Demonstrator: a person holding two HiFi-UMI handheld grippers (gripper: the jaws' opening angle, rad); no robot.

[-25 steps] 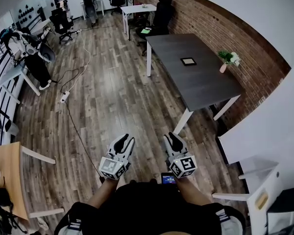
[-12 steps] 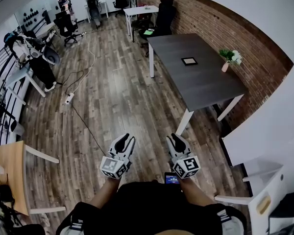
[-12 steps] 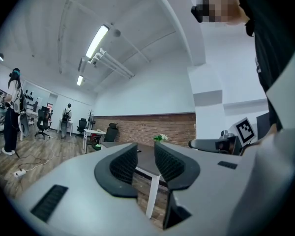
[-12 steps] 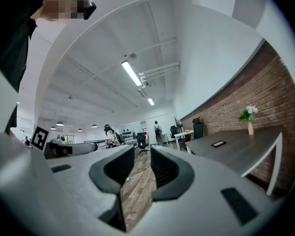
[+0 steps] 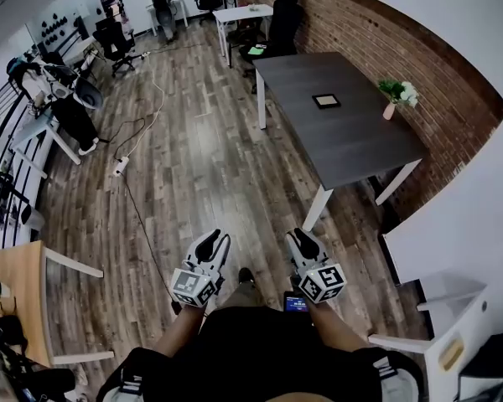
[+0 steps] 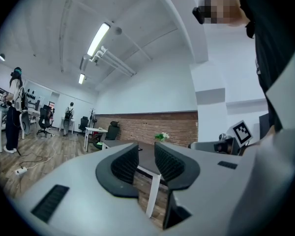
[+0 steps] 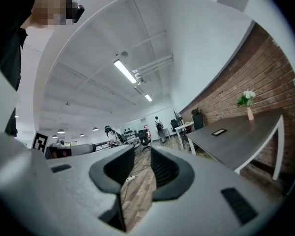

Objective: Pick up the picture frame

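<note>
The picture frame (image 5: 325,100) is a small dark rectangle lying flat on the dark grey table (image 5: 352,145), far ahead and to the right of me. In the right gripper view the frame (image 7: 219,132) shows as a thin slab on the tabletop. My left gripper (image 5: 215,245) and right gripper (image 5: 300,243) are held side by side in front of the person's body, over the wood floor and well short of the table. Each has its jaws a little apart with nothing between them, as the left gripper view (image 6: 146,154) and right gripper view (image 7: 142,159) show.
A vase of flowers (image 5: 396,95) stands near the table's right edge by the brick wall. A white table leg (image 5: 317,209) is the nearest part. A cable and power strip (image 5: 122,165) lie on the floor to the left. Office chairs (image 5: 282,19) stand behind the table.
The view has crept forward a little towards the table. A foot now shows on the floor between the two grippers. Both grippers keep the same pose and jaw gap.
</note>
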